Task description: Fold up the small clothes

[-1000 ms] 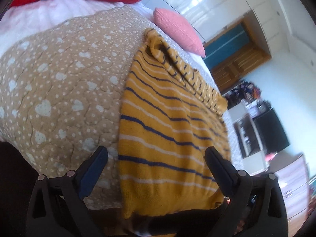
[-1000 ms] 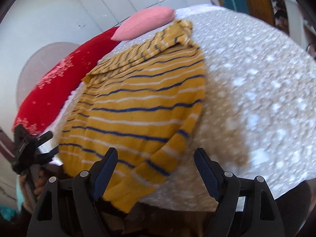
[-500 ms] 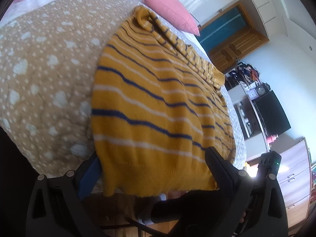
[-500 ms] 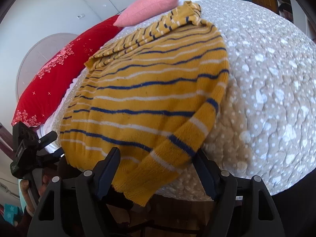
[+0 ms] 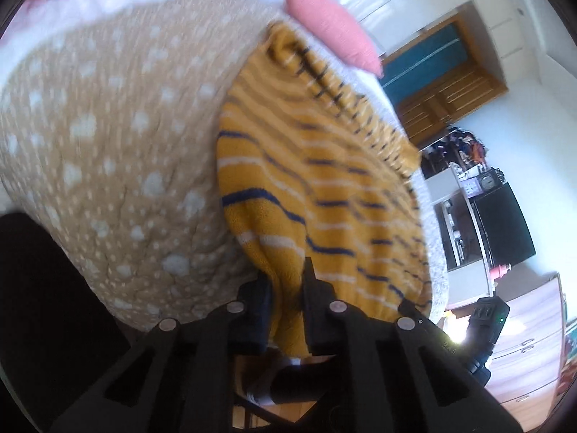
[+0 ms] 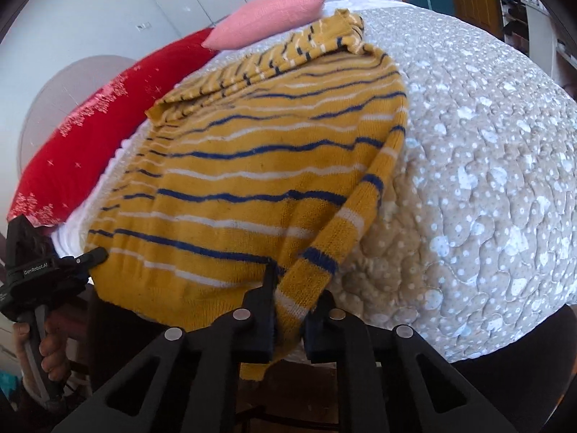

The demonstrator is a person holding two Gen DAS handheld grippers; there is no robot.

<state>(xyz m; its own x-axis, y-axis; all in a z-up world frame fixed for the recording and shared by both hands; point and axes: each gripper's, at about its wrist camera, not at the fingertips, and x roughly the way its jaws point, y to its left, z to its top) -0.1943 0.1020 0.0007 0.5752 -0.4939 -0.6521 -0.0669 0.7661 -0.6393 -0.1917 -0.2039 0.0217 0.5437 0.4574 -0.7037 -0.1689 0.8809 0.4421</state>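
1. A mustard-yellow sweater [image 6: 259,166] with navy and white stripes lies spread on a bed, on a tan quilt [image 6: 487,166] printed with white dots and hearts.
2. The sweater's hem hangs over the near edge of the bed, toward both grippers; its folded sleeves lie across the far end, near a pink pillow [image 6: 267,18].
3. A red pillow [image 6: 90,126] with a white pattern sits at the far left of the bed in the right wrist view, beside the pink one.
4. The left gripper [image 5: 286,306] has its jaws closing on the sweater's near corner; a fold of yellow knit runs down between the two dark fingers and is pinched there.
5. The right gripper [image 6: 290,315] has its jaws closing too, with the other near corner of the sweater between them; a striped edge strip of the knit drops into the narrow gap and is clamped.
6. In the right wrist view the left gripper shows at the lower left edge, touching the hem, with the person's hand [image 6: 43,346] wrapped around its handle.
7. Between the two grips the hem sags a little below the bed edge.
8. The left wrist view is blurred; a dark screen [image 5: 501,223] and wooden drawers [image 5: 533,342] stand beyond the bed on the right.
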